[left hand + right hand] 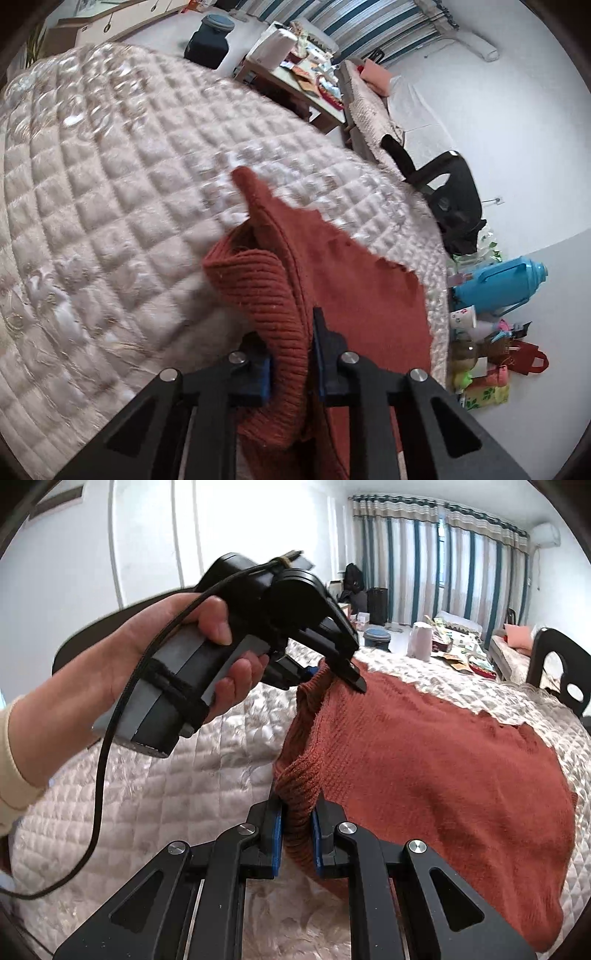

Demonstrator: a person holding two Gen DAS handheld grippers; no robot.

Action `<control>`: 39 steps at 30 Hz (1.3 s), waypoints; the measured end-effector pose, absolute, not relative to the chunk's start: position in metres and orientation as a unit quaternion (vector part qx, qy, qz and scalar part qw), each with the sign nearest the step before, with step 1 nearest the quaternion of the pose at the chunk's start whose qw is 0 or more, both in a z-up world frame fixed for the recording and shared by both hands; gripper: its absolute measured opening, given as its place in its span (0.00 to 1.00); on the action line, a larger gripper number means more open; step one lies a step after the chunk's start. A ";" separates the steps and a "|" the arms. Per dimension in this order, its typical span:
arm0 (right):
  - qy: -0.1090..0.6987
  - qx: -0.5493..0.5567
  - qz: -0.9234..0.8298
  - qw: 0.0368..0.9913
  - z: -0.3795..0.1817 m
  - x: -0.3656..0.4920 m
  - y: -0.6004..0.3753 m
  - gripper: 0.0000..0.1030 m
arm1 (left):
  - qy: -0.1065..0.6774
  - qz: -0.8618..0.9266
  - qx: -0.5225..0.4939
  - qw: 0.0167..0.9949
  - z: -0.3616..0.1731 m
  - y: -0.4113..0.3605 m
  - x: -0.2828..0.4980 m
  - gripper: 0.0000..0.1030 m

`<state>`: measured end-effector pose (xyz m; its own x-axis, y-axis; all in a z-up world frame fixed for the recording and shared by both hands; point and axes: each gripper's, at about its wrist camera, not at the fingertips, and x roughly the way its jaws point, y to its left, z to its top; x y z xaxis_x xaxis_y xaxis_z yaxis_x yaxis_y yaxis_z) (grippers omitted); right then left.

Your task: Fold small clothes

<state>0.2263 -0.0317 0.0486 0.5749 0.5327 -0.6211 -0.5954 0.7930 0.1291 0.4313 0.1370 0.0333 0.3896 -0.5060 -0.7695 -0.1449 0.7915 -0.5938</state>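
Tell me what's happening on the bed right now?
A person is folding a rust-red knit sweater on a quilted bedspread. The left gripper and the right gripper are each shut on its ribbed edge, lifting that side. The rest of the sweater lies spread across the bed.

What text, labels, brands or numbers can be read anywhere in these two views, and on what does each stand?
None can be read.
Packets on the low table: print too small and blurred.
Cup and bags on the floor: patterns only, no legible words.
Rust-red sweater, left gripper, right gripper: no markings visible.
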 end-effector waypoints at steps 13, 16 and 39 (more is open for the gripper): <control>0.311 0.054 0.281 0.906 0.074 0.227 -0.142 0.12 | 0.508 -0.161 -0.262 0.804 0.092 0.011 0.449 0.17; 0.315 0.077 0.272 0.906 0.072 0.230 -0.170 0.12 | 0.511 -0.178 -0.251 0.802 0.094 -0.025 0.452 0.15; 0.386 0.166 0.274 0.865 0.035 0.232 -0.247 0.12 | 0.567 -0.174 -0.181 0.784 0.049 -0.121 0.462 0.15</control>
